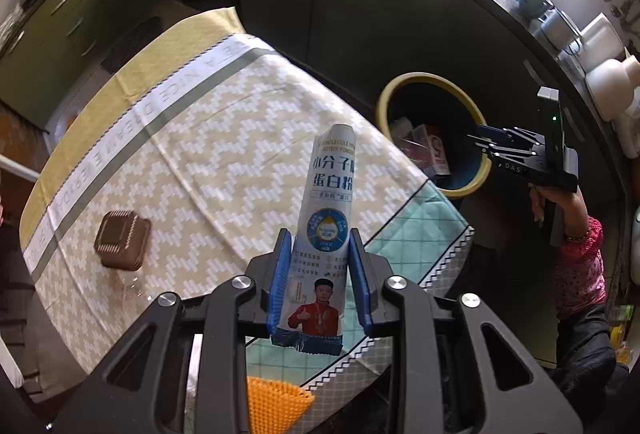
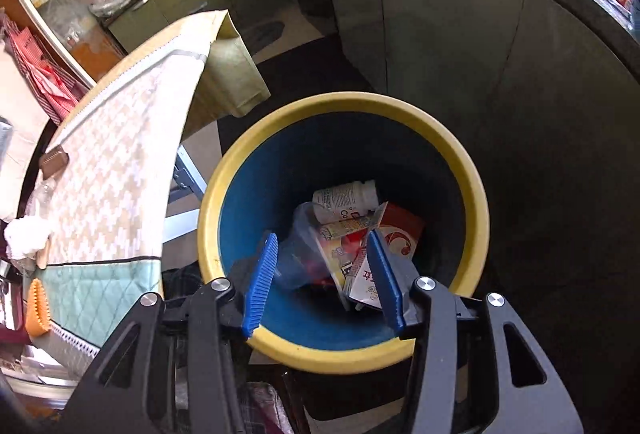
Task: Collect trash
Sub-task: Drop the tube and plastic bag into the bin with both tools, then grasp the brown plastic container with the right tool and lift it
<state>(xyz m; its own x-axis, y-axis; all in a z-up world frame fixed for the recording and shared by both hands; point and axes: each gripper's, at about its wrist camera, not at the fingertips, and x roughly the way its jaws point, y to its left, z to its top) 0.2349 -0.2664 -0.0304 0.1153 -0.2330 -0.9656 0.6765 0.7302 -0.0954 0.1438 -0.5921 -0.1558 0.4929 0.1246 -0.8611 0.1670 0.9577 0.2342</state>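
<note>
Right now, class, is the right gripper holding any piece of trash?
No: the right gripper hangs open over the bin, nothing between its fingers.

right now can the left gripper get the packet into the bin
Probably yes. The left gripper is shut on the packet, held above the table, and the bin stands open beyond the table's edge. Only the right gripper, open over the bin's rim, might crowd the way.

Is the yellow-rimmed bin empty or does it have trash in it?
Not empty: the bin holds a white bottle, cartons and a clear cup at its bottom.
</note>
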